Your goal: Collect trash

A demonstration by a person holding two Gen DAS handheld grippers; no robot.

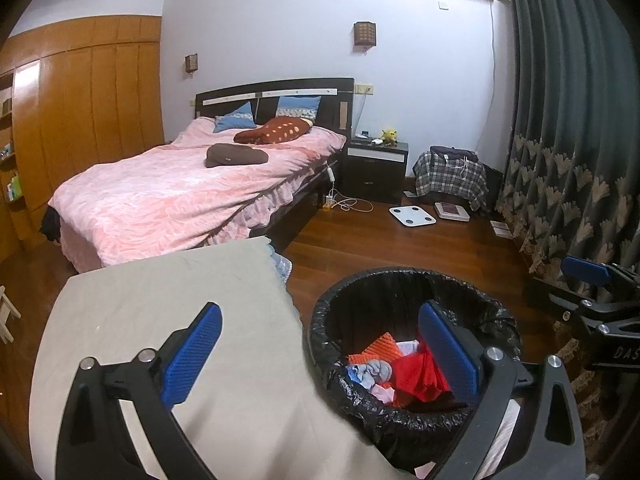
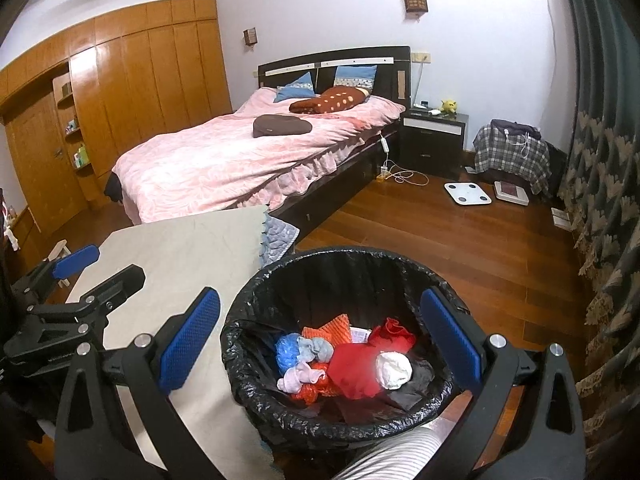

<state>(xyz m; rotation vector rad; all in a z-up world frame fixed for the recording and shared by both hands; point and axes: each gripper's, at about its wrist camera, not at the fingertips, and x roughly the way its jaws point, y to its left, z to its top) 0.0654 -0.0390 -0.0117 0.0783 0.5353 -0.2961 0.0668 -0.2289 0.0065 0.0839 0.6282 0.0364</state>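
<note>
A round bin with a black liner (image 1: 404, 280) (image 2: 344, 258) stands on the wood floor beside a beige-covered table (image 1: 172, 308) (image 2: 180, 248). Inside lies trash: red, orange, blue and pale crumpled pieces (image 1: 416, 372) (image 2: 348, 364), with a white wad (image 2: 394, 368) on top. My left gripper (image 1: 320, 352) is open and empty, straddling the table edge and the bin's rim. My right gripper (image 2: 320, 344) is open and empty, right above the bin. Each gripper shows at the edge of the other's view (image 1: 588, 276) (image 2: 76, 260).
A bed with a pink cover (image 1: 192, 192) (image 2: 248, 156) stands behind the table. A nightstand (image 1: 378, 168), a plaid-covered seat (image 1: 450, 176), two scales (image 1: 412, 216) and dark curtains (image 1: 580, 120) line the far and right side. A wooden wardrobe (image 2: 132, 92) fills the left wall.
</note>
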